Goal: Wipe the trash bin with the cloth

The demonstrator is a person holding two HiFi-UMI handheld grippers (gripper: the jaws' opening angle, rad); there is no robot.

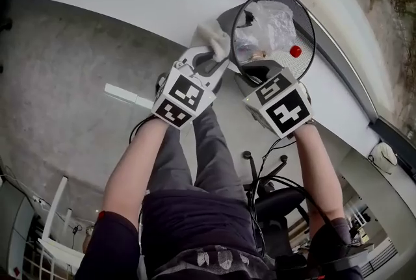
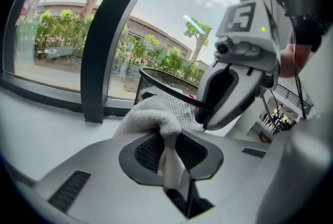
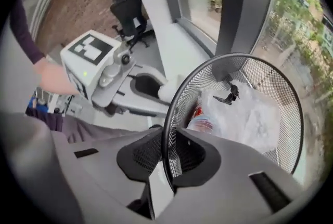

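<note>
Left gripper [image 2: 169,153]: clamps cloth [image 2: 151,116], wad bunched ahead of jaws. Right gripper [image 3: 167,160]: pinches bin [image 3: 255,69] rim and mesh, steadies it. Bin: stands mouth up on floor [image 1: 78,77] at window [image 2: 57,46] edge, bag [image 3: 250,114] inside. Lies just ahead and right of cloth, outer mesh facing it; contact not confirmed. Judged next: needs left-hand stroke down outer wall, axis vertical; right hand nearer but committed as holder.
</note>
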